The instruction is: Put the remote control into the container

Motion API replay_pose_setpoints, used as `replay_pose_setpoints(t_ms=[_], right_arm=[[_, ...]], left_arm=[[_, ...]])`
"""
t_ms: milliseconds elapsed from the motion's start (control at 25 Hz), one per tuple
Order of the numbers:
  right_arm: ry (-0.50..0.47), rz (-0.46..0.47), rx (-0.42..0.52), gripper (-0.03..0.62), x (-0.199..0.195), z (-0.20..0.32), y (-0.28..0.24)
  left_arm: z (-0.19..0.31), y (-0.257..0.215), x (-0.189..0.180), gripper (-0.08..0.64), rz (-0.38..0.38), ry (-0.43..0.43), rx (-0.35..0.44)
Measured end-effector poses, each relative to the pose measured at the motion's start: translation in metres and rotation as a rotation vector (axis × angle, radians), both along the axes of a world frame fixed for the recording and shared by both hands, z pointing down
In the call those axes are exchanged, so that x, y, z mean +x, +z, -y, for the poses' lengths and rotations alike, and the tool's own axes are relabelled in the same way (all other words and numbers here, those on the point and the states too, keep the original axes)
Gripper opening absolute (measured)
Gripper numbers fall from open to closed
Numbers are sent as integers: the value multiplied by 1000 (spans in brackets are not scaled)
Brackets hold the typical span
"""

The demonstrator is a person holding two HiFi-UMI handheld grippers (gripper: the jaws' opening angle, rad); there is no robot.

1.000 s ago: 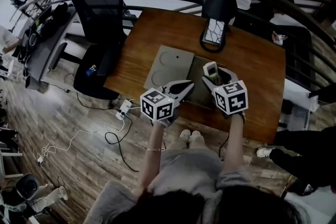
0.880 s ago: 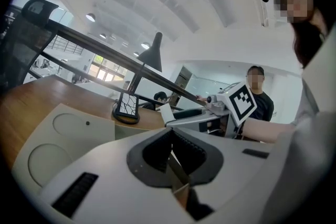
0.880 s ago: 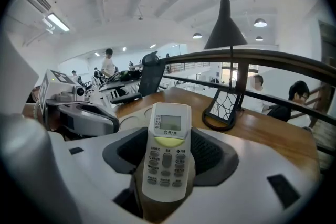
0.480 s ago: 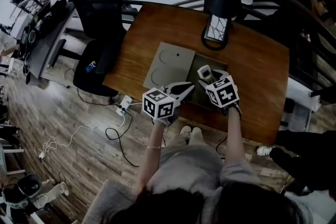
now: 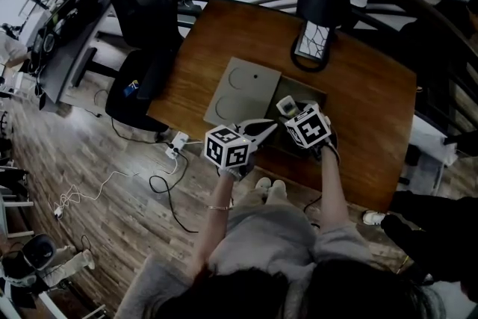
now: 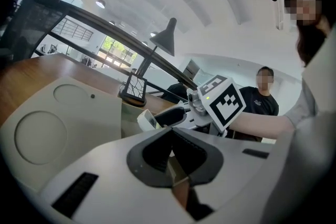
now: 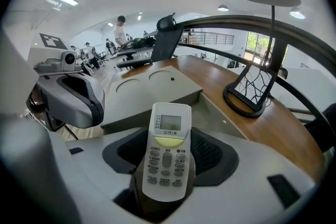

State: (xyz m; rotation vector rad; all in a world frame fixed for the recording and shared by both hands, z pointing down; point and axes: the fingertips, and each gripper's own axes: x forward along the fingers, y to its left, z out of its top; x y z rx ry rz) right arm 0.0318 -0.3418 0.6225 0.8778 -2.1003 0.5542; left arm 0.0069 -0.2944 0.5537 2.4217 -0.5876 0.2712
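A white remote control (image 7: 167,152) with a small screen and a yellow-green button is held by my right gripper (image 7: 167,165), which is shut on it. In the head view the remote control (image 5: 287,106) points toward the grey lid, above the open grey container (image 5: 299,123) on the wooden table. My left gripper (image 5: 258,132) hovers at the container's near left corner. Its jaws meet with nothing between them in the left gripper view (image 6: 173,152). The right gripper's marker cube (image 6: 223,102) and the remote control (image 6: 147,119) show there too.
The container's grey lid (image 5: 243,93) with two round marks lies flat to the left of the box. A black lamp with a wire base (image 5: 314,41) stands at the back of the table (image 5: 366,108). A black office chair (image 5: 142,4) is at the far left.
My right gripper has carried the remote control leftward and lower, nearer the left gripper over the container. The left gripper has hardly moved.
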Motion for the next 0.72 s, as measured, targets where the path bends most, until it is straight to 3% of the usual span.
replay_pose_setpoints(t_ms=[480,720], right_arm=[[-72,-93,-88,253,-5,-11,27],[-98,-137,-64,253,-6,-3,37]], left_arm=[[-6,13,1,3,20,-4,-38],[-8,18,1,3,26,-4,-48]])
